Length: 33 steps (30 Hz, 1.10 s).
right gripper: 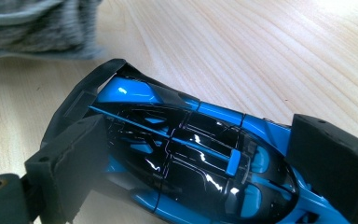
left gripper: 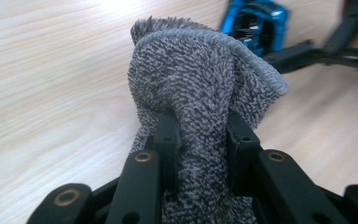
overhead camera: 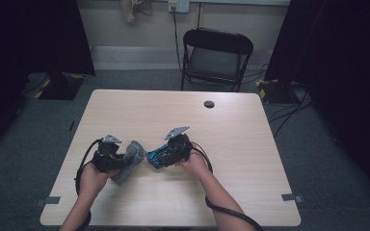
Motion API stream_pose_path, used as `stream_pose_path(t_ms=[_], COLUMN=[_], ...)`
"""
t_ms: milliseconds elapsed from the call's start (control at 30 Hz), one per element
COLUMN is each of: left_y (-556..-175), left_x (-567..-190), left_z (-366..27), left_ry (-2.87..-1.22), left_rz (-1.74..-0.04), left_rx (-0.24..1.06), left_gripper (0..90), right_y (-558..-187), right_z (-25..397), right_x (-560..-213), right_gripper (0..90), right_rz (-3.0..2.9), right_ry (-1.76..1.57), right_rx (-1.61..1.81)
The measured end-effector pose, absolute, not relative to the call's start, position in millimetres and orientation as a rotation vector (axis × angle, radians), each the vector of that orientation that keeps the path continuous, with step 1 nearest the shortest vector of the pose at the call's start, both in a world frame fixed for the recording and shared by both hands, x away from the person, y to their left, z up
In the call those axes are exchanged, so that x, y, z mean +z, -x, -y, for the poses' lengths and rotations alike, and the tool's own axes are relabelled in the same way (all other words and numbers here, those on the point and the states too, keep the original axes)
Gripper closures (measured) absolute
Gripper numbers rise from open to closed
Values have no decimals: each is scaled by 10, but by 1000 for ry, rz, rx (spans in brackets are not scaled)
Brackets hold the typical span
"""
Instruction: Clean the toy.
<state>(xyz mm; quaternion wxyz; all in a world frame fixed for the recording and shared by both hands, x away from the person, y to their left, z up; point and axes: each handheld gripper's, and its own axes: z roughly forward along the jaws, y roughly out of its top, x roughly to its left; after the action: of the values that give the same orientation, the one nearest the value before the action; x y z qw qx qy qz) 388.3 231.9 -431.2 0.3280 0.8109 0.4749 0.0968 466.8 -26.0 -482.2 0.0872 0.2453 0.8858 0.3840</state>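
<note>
The left gripper (overhead camera: pixel 118 162) is clamped on a grey knitted cloth (overhead camera: pixel 130 161). In the left gripper view its two black jaws pinch the fabric from either side, bunching it into a soft pad (left gripper: pixel 200 88) that stands up beyond the tips. Held this way, the cloth seems meant to work as a wiping pad, with its free hemmed end turned toward the other gripper.

The right gripper (overhead camera: pixel 166 155) grips a shiny blue and black toy car (overhead camera: pixel 158 157). In the right gripper view the jaws press on the car's two flanks, so the glossy roof and rear wing (right gripper: pixel 182 149) stay uncovered between them. That leaves the top of the car open to be wiped, which looks like the reason for holding it by its sides.

From the high view, both tools sit close together near the front middle of a pale wooden table (overhead camera: pixel 231 130), the cloth just beside one end of the car, though I cannot tell whether they touch. The car is low, close to the tabletop. The person's forearms come in from the near edge, a hand behind each tool. Beyond the table stands a black folding chair (overhead camera: pixel 216 57) against the far wall.
</note>
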Motion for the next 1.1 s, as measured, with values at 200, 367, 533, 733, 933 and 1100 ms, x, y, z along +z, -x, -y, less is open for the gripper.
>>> stream_pose_path(t_ms=[200, 367, 533, 733, 933, 1100], left_y=[-4045, -4161, -4218, -4244, -4214, -4179], left_x=[-4426, -4495, -4547, -4649, -4670, -4664], left_z=[-2373, -2335, -2198, -2073, -2015, -1995], left_ry=[-2088, -2088, -2104, -2133, -2145, -2157], left_rz=[-1324, -1355, -1362, -1351, -1335, -1319], left_rx=[283, 296, 297, 282, 262, 231], left_gripper=[704, 704, 704, 704, 704, 706], right_y=[-4672, -4672, -4672, -4673, -4676, -4674], right_z=[252, 258, 258, 255, 249, 251], right_x=[-4814, -4820, -4819, -4816, -4813, -4814], right_gripper=[50, 50, 50, 50, 50, 50], right_rz=[-2646, -2642, -2642, -2646, -2649, -2647], right_ry=[-732, -727, -729, -730, -730, -731], right_rx=[1131, 1138, 1138, 1132, 1129, 1129])
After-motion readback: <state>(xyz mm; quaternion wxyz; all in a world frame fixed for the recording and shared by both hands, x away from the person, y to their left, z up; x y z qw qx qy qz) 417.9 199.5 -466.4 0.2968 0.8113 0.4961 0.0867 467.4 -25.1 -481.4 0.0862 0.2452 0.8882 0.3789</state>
